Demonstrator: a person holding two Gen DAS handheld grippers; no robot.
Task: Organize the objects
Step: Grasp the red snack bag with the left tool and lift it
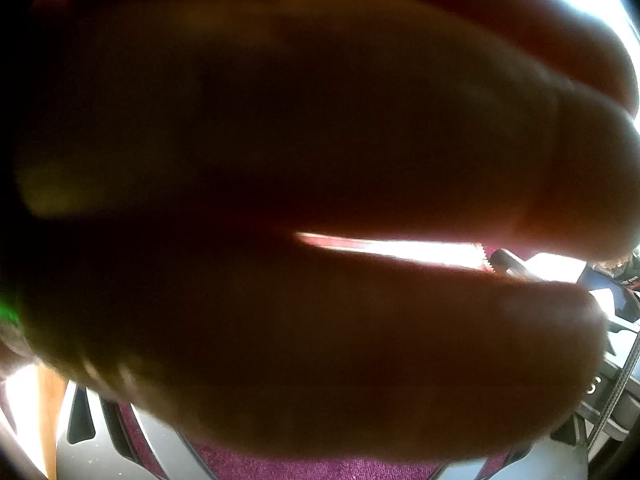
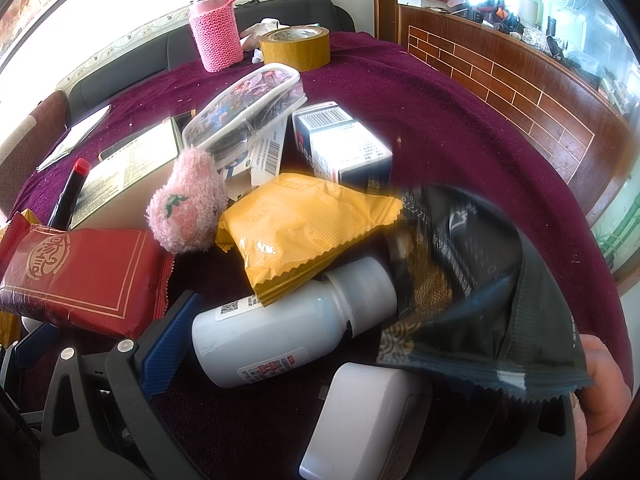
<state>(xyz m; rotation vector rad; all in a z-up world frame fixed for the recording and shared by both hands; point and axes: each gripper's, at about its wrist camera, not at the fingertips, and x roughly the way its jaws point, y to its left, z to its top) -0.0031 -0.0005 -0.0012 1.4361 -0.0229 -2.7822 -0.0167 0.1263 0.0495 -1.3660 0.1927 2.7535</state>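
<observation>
A dark, blurred hand (image 1: 300, 200) covers nearly all of the left wrist view, hiding the left gripper. In the right wrist view the black packet (image 2: 472, 280) at four o'clock is smeared by blur and hides the right gripper's right-hand finger; the white box (image 2: 360, 420) at six o'clock is cut off by the edge.

A maroon cloth (image 2: 460, 128) is covering what is probably a table, carrying a white bottle (image 2: 280, 332), snack packets (image 2: 308, 232), boxes (image 2: 344, 148) and tape (image 2: 296, 48).
</observation>
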